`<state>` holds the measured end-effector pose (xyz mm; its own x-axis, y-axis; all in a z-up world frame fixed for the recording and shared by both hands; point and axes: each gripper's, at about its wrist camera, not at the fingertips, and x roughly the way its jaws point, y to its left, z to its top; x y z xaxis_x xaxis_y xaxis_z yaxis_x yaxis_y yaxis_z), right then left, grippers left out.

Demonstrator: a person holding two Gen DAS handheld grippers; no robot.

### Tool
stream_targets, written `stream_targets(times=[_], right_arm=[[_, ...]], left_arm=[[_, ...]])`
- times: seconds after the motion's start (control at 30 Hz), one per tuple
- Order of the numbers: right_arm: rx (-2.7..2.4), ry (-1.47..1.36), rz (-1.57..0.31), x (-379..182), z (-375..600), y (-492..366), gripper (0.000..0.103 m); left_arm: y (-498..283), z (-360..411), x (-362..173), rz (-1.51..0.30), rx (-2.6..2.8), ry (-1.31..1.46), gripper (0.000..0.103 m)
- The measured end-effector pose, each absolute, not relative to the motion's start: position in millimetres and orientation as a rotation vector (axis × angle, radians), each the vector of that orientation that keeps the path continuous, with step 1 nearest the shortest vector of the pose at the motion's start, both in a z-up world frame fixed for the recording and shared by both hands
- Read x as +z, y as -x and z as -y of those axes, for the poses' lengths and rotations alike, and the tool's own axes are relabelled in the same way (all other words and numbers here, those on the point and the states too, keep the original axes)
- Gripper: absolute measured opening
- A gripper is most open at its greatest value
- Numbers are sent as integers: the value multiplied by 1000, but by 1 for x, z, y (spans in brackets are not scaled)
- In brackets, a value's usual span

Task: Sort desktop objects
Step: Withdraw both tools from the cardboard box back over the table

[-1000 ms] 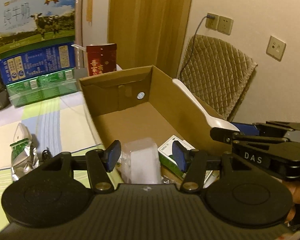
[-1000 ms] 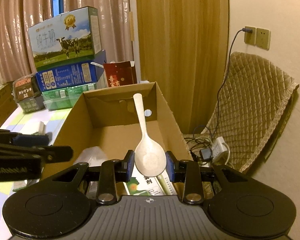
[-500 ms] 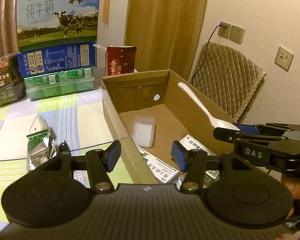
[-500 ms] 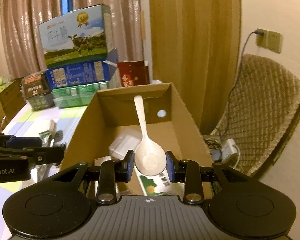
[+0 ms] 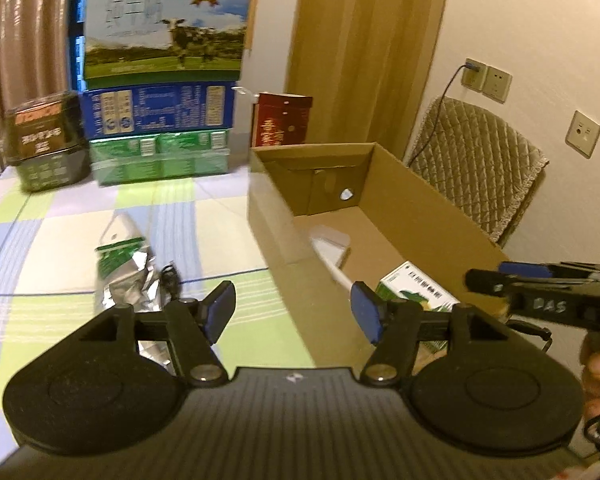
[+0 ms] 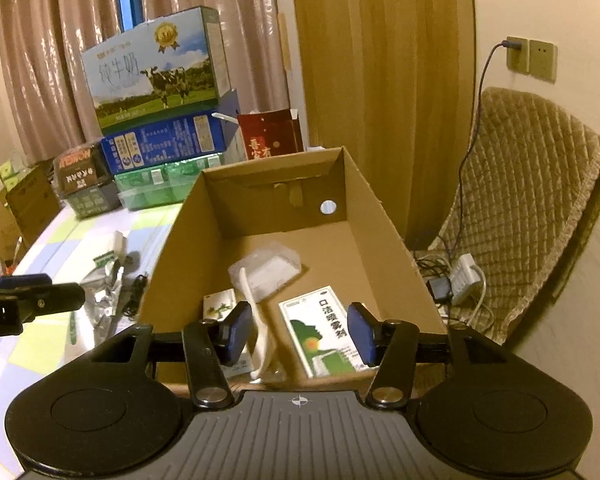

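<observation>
The white spoon (image 6: 249, 292) lies loose in the cardboard box (image 6: 384, 216), its handle resting on a clear plastic tub (image 6: 274, 266). My right gripper (image 6: 298, 332) hangs above the box's near end. Its jaws are opening and the pads press on nothing; the spoon sits below, close to the left finger. In the left wrist view the spoon (image 5: 332, 262) shows blurred inside the box (image 5: 428, 200). My left gripper (image 5: 292, 314) hovers over the box's left wall, jaws opening and empty. A crumpled green and silver packet (image 5: 120, 268) lies on the table to its left.
In the box also lie a green and white carton (image 6: 324, 332) and a small green box (image 6: 220, 306). Stacked milk cartons (image 5: 160, 80), a dark box (image 5: 44, 140) and a red box (image 5: 280, 124) line the table's far edge. A quilted chair (image 6: 532, 200) stands to the right.
The right gripper opened and let the spoon go; it dropped into the box. The left gripper drew back and left from inside the box toward its left wall and opened wider.
</observation>
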<state>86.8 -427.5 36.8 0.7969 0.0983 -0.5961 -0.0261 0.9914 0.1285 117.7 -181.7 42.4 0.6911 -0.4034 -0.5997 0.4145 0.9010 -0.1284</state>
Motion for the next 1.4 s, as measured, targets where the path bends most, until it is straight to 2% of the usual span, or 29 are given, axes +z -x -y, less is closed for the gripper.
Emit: stream_targets(times=[0.3,0.47,0.7,0.83,1.4], right_arm=[[130,-119,-595,59,393,-52,67],[176,-108,-580,65,366,-36,86],[260,-60,-576,66,328,-18,101],[302,-51,-592,62,310,-15,101],[399,0,-646,36,269,-9,101]], left_arm=[[-89,138,50,-655,-384,5,68],[-70,113,57,-643,-343,27,78],[-47,73,57,-641,-270,47,89],[-36,51,53,-650,-224,45,95],[-33,-6,38,-698,-90,58,100]])
